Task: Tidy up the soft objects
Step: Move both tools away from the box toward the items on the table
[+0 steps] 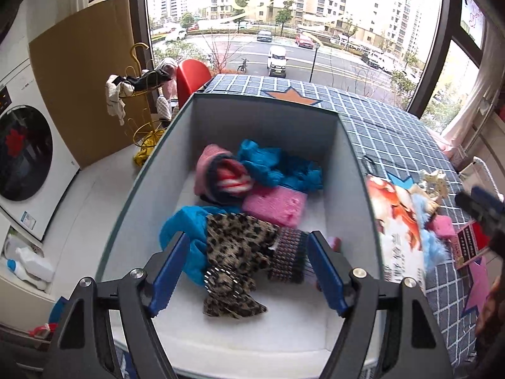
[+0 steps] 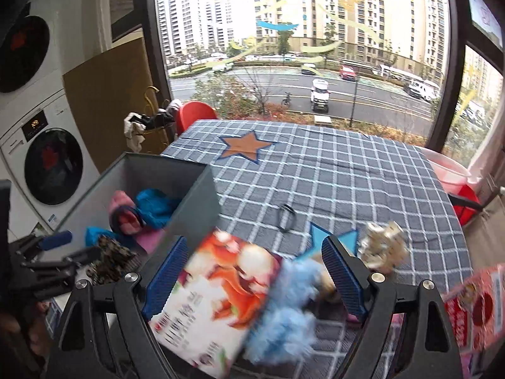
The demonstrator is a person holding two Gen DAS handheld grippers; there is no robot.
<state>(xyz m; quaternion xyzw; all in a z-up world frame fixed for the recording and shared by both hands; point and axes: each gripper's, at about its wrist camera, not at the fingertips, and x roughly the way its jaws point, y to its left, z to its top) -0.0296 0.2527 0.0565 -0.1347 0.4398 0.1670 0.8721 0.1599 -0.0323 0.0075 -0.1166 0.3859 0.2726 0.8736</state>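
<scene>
A grey fabric bin [image 1: 353, 158] stands on the checked tablecloth and holds soft items: blue cloths [image 1: 274, 164], a pink sponge [image 1: 274, 205], a striped pink hat [image 1: 221, 177], a leopard-print cloth [image 1: 236, 246] and a dark studded band [image 1: 288, 259]. My left gripper [image 1: 246, 271] is open and empty above the bin's near end. My right gripper [image 2: 252, 281] is open above a printed box [image 2: 217, 297] and a light blue fluffy item [image 2: 284, 309] on the table beside the bin [image 2: 195, 202]. A beige plush [image 2: 382, 246] lies right of it.
A black hair tie [image 2: 285, 218] lies on the tablecloth [image 2: 347, 173]. A red printed box [image 2: 476, 309] sits at the right edge. Washing machines [image 2: 50, 164], a gold rack [image 1: 142, 94] with cloths and a red chair [image 1: 191, 79] stand left, before the window.
</scene>
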